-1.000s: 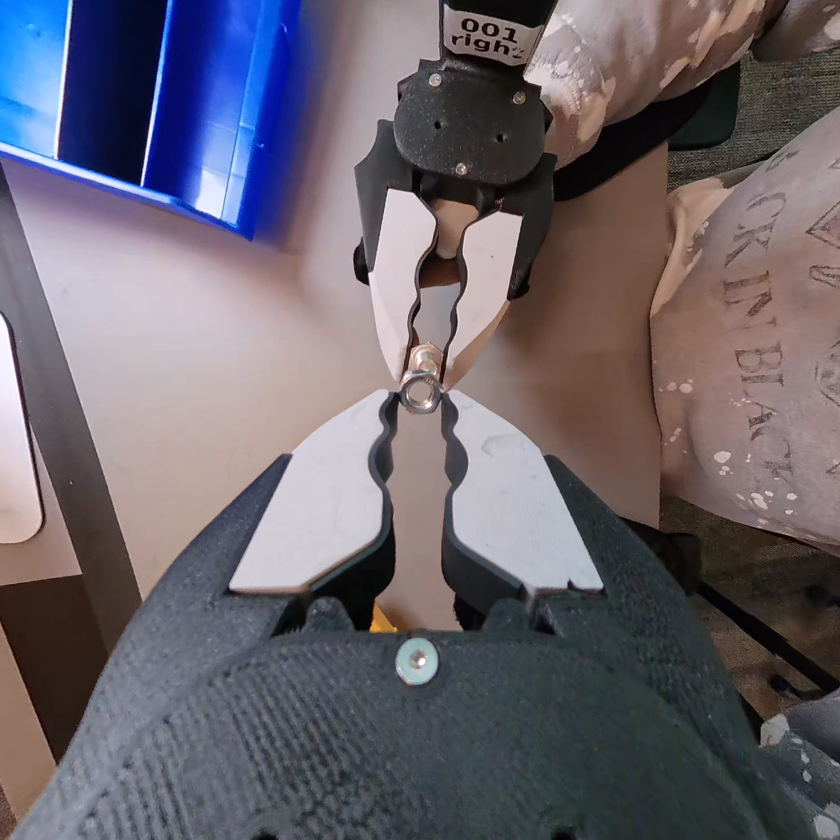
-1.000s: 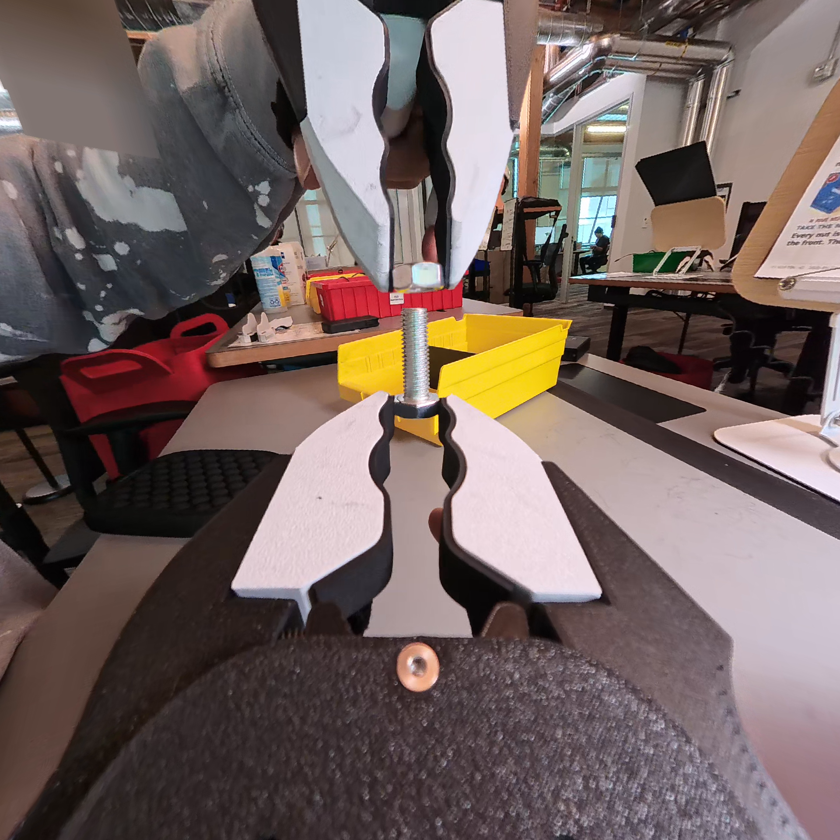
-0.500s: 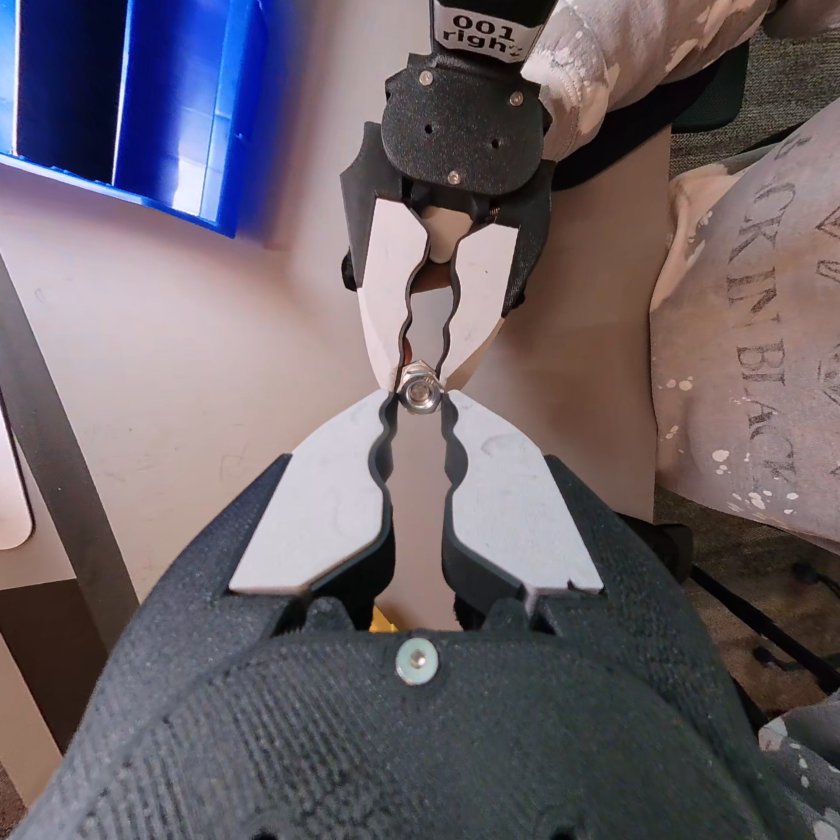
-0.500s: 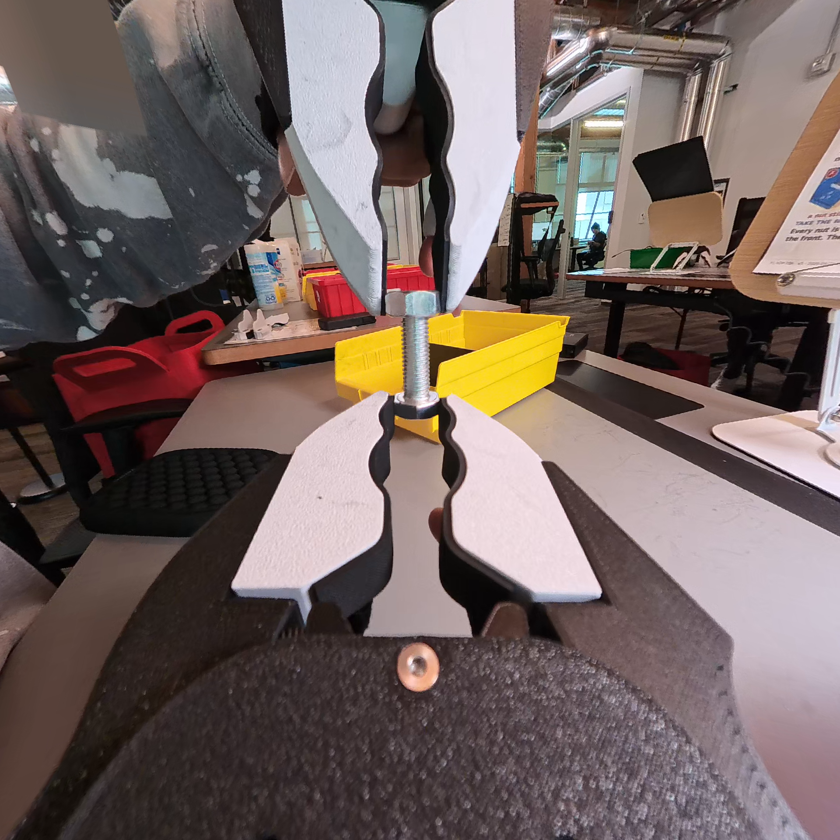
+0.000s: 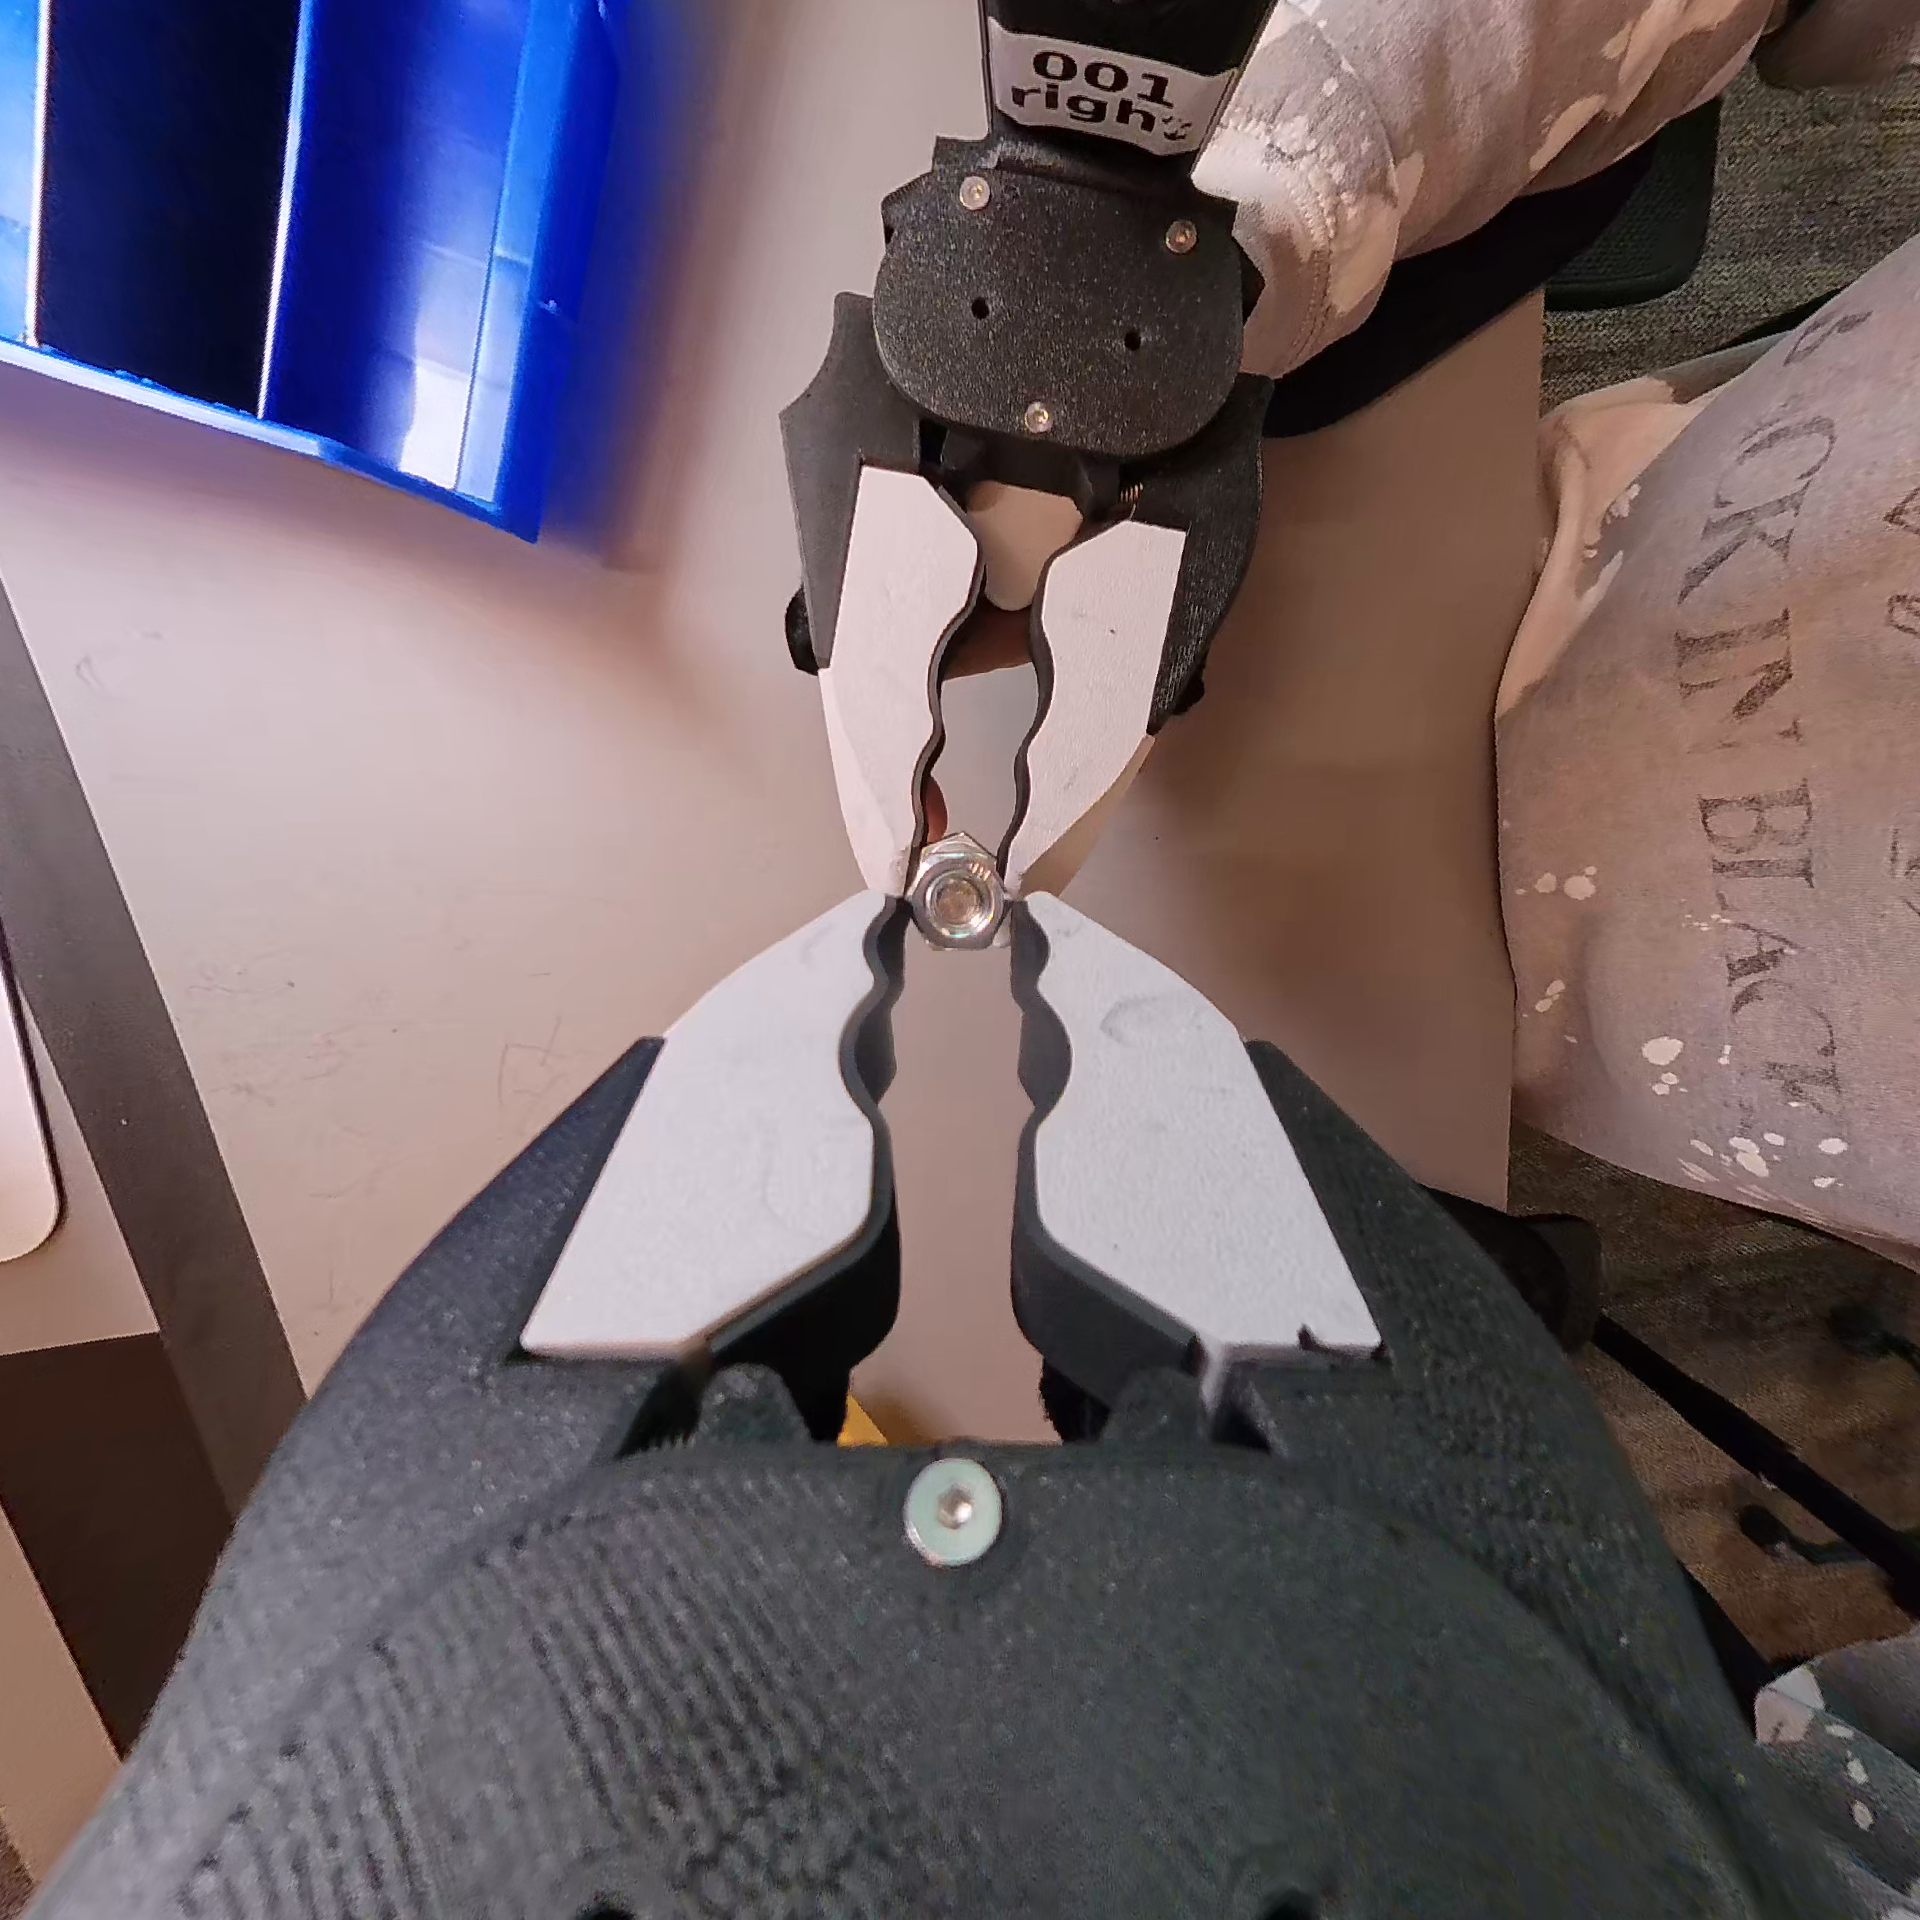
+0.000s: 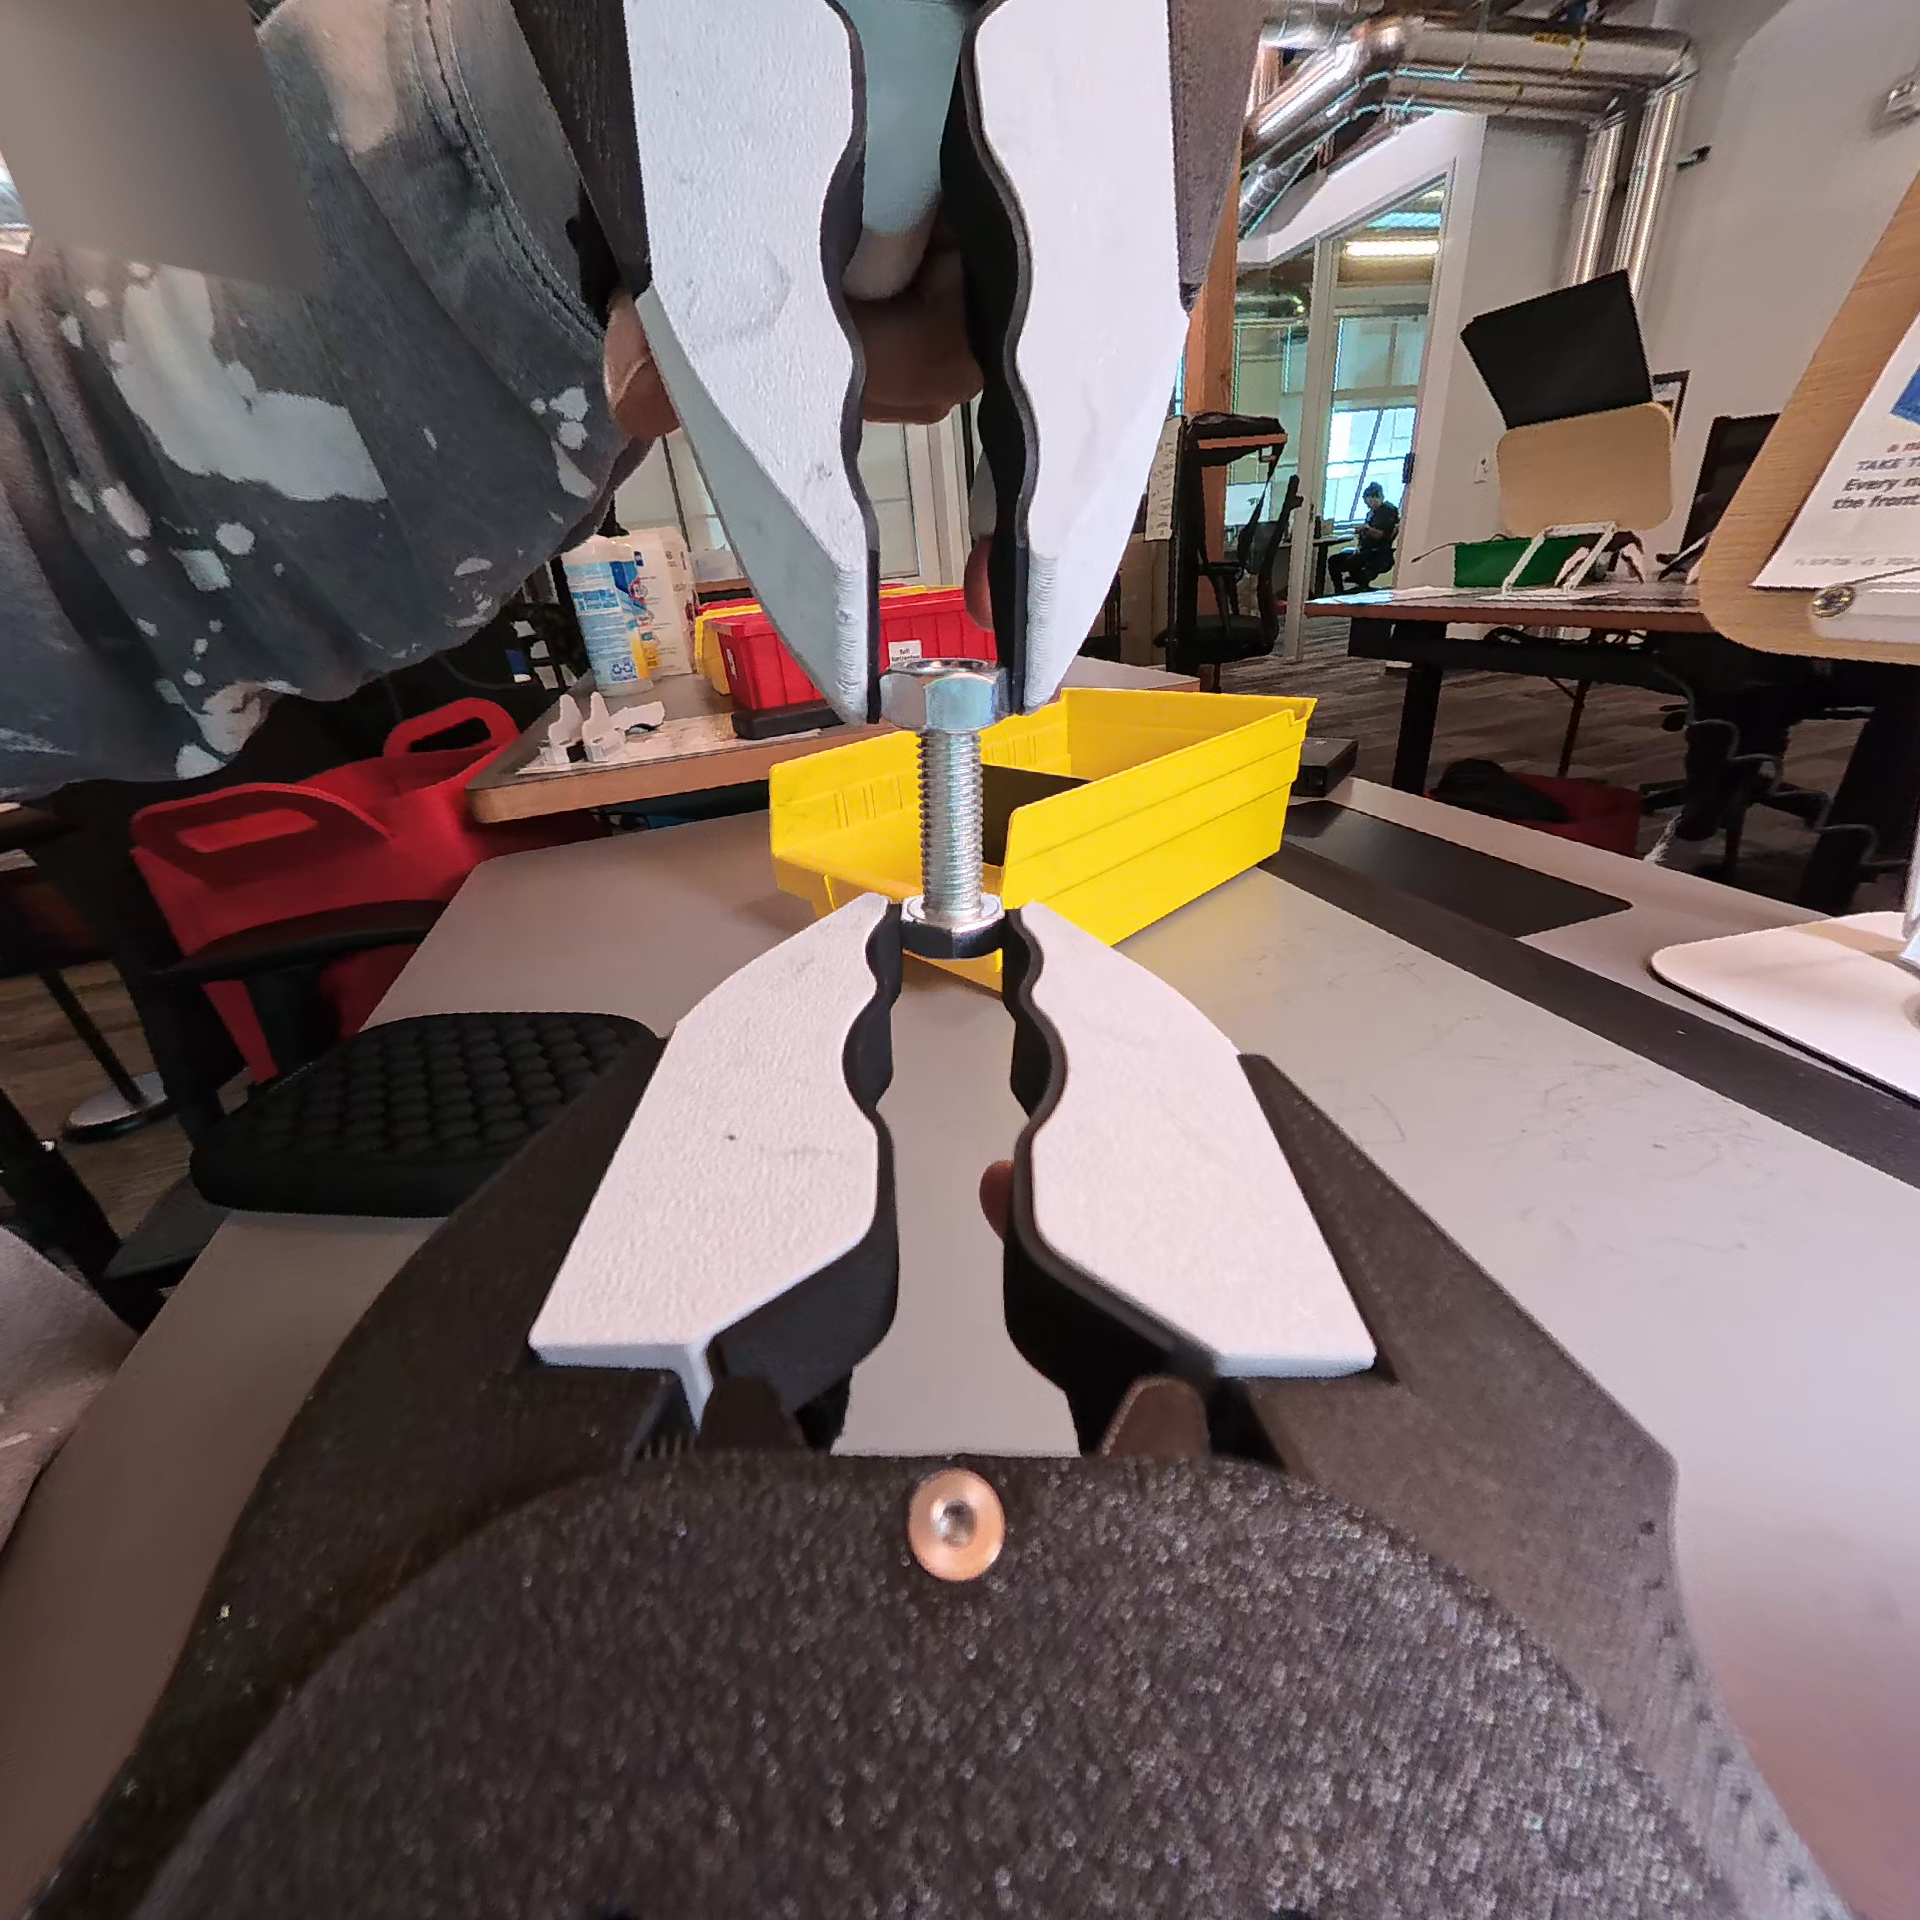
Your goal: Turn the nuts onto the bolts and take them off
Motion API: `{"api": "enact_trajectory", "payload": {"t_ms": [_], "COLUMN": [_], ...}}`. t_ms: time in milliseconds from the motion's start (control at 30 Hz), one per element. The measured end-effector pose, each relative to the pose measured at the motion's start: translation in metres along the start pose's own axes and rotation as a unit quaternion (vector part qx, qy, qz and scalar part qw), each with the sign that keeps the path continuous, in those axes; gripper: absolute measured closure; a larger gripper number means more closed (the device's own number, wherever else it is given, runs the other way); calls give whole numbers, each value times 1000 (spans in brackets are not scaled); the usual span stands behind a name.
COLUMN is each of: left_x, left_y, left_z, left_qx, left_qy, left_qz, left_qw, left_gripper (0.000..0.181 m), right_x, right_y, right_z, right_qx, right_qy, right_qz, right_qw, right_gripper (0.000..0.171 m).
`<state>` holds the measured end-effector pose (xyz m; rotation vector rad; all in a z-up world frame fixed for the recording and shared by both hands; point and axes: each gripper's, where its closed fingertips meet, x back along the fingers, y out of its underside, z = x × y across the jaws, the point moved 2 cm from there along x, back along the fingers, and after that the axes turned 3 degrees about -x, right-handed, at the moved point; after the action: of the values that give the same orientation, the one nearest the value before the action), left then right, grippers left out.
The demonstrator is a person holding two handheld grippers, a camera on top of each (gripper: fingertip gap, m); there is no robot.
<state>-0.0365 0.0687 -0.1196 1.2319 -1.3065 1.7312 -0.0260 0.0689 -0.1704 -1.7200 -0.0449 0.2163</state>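
Two hand-held grippers meeting over a pale surface [image 6: 1403, 1060].

Right wrist view: the right gripper [image 6: 951, 927] is clenched on the hexagonal head of a bolt [image 6: 952, 821]. The bolt stands upright with its threaded shank pointing up, above the near part of the surface. The left gripper [image 6: 943, 698] reaches down from above, and its tips grasp a nut [image 6: 943, 696] seated on the top end of the thread. Most of the shank between nut and head is bare. A yellow bin [image 6: 1164, 810] stands on the surface just behind the bolt. Farther off are red bins on another table and a black chair seat at the left.

Left wrist view, looking down along the bolt's axis: the left gripper [image 5: 954, 920] holds the nut [image 5: 954, 902], with the bolt's end showing in its bore. The right gripper [image 5: 956, 868] comes in from the far side, its tips meeting those of the left gripper at the nut. A blue bin [image 5: 416, 260] lies at the far left of the surface [image 5: 468, 831], and a person's paint-spotted sleeve [image 5: 1403, 135] is at the far right.
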Motion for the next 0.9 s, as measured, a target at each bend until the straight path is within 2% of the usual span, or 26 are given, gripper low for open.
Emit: {"api": "enact_trajectory", "payload": {"t_ms": [267, 333, 433, 600, 733, 900], "left_x": [4, 8, 13, 10, 11, 8], "left_y": [3, 2, -1, 2, 1, -4], "left_z": [0, 0, 0, -1, -2, -3], "left_qx": [2, 2, 6, 31, 57, 70], "left_qy": [-8, -16, -38, -85, -120, -131], "left_qz": [28, 55, 135, 276, 382, 449], "left_qw": [1000, 998, 990, 957, 915, 881], "left_gripper": [157, 156, 154, 151, 151, 150], "right_x": [-1, 0, 1, 3, 4, 5], "right_y": [0, 0, -2, -4, -6, -8], "right_z": [-1, 0, 1, 5, 8, 10], "right_qx": [0, 0, 1, -4, -5, -7], "right_qy": [-1, 0, 3, 12, 19, 25], "right_qz": [2, 3, 8, 14, 21, 27], "right_qw": [1000, 1000, 1000, 1000, 1000, 999], "right_gripper": [153, 153, 153, 153, 153, 153]}}
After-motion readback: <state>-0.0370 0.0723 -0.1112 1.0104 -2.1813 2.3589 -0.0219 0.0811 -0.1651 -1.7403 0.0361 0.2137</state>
